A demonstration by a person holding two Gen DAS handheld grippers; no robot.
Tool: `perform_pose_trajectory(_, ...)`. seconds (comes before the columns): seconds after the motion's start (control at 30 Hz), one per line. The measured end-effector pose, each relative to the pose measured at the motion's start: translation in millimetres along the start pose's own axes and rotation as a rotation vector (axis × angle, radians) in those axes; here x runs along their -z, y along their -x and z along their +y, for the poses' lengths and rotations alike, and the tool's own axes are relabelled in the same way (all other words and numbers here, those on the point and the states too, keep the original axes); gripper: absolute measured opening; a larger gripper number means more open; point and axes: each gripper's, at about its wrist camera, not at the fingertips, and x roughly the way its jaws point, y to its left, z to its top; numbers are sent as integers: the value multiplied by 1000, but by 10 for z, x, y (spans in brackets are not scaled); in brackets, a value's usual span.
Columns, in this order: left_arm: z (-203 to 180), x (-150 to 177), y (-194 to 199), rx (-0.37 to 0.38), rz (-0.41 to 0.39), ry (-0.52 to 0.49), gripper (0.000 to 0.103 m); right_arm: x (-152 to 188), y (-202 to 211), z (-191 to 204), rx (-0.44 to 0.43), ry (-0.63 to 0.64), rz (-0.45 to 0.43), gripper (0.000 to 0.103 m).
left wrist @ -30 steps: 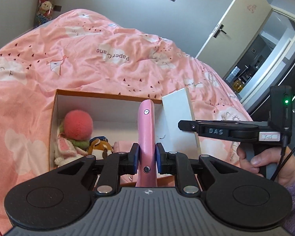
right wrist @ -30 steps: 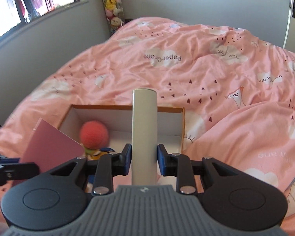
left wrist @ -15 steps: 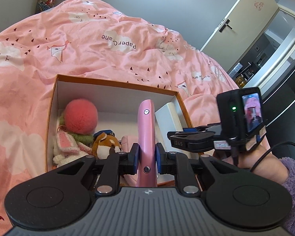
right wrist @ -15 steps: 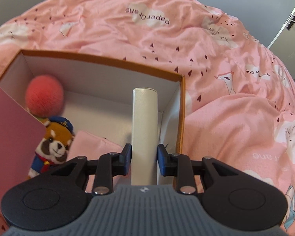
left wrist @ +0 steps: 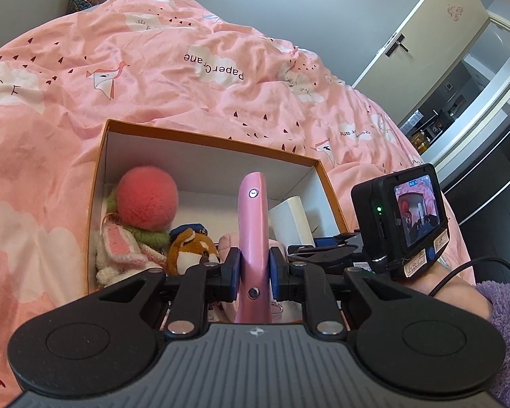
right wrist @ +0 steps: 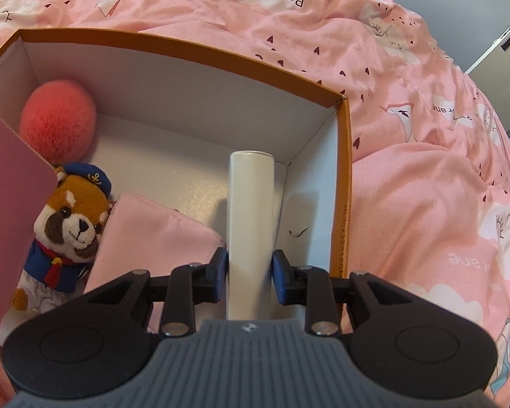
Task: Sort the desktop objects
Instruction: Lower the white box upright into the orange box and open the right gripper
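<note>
An orange-rimmed white box (left wrist: 207, 137) (right wrist: 200, 47) sits on the pink bedspread. My left gripper (left wrist: 253, 268) is shut on a thin pink case (left wrist: 253, 227), held edge-up over the box's near side. The flat face of that pink case (right wrist: 6, 204) fills the left of the right wrist view. My right gripper (right wrist: 250, 273) is shut on a white flat box (right wrist: 251, 210), lowered inside the box by its right wall; the same white box (left wrist: 290, 217) shows in the left wrist view. Inside lie a red pompom (right wrist: 57, 119), a fox plush (right wrist: 71, 224) and a pink pouch (right wrist: 153, 231).
A knitted bunny toy (left wrist: 119, 248) lies in the box's left corner. The pink bedspread (left wrist: 153, 68) surrounds the box on all sides. A hand in a purple sleeve (left wrist: 503, 309) holds the right gripper. A door (left wrist: 425, 34) stands at the right.
The right gripper has come down with the white box from above the rim into the box's right side, tilting steeply downward. The left gripper with the pink case sank a little toward the box.
</note>
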Motion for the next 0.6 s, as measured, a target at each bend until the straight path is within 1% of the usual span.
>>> perform_pose_trajectory(0.2, -16, -26, -19, -10, 5, 1, 20, -1, 59, -106, -23, -17, -3, 29)
perform_pose_trajectory(0.3, -32, -39, -38, -12, 9, -3, 20, 21, 87, -167, -69, -28, 1, 29)
perform_pose_trajectory(0.37, -41, -46, -53, -16, 12, -4, 20, 56, 107, -168, -88, -22, -4, 22)
perform_pose_trajectory(0.4, -47, -51, -61, -20, 14, -5, 20, 75, 105, -156, -90, -10, -5, 21)
perform_pose_trajectory(0.47, -61, -62, -87, -27, 16, -7, 20, 112, 60, -133, -84, 15, 0, 14)
perform_pose_trajectory(0.53, -78, -77, -120, -29, 17, -12, 20, 146, 47, -115, -77, 31, -10, 15)
perform_pose_trajectory(0.6, -85, -92, -164, -26, 19, -12, 20, 164, 100, -150, -110, 21, -30, 14)
